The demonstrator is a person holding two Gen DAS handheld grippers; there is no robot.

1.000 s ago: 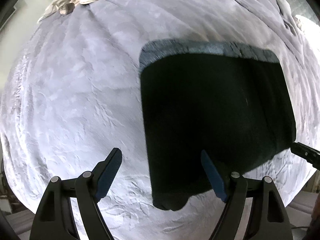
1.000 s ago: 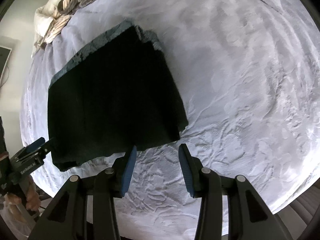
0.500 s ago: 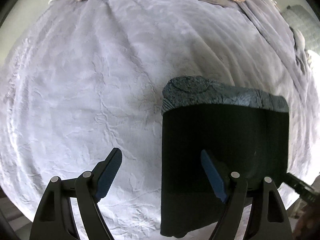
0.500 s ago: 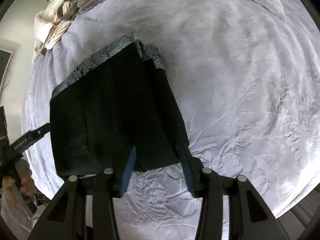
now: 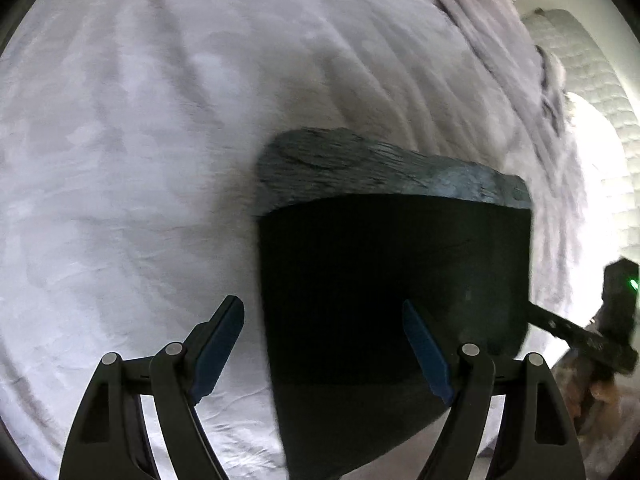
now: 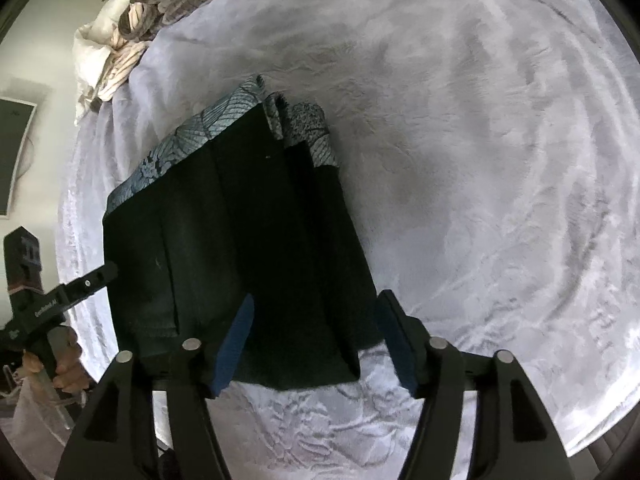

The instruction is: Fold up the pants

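Dark folded pants with a blue-grey patterned waistband lie flat on the bed. In the left wrist view my left gripper stands open low over the near end, and the pants' left edge runs between its fingers without touching the pads. In the right wrist view the pants show several lengthwise folds. My right gripper straddles their near right corner; its jaws are opening and the pads are clear of the cloth. The left gripper's fingertip reaches the pants' left edge, and the right gripper sits at their right edge.
A pale grey embossed bedspread covers the bed all round the pants. Striped crumpled bedding is piled at the far end. A white quilted surface lies far right. A dark screen hangs on the wall at left. A hand holds the left gripper.
Both grippers have come in over the near end of the pants. The right jaws have widened and now straddle the near right corner. The left jaws kept their width.
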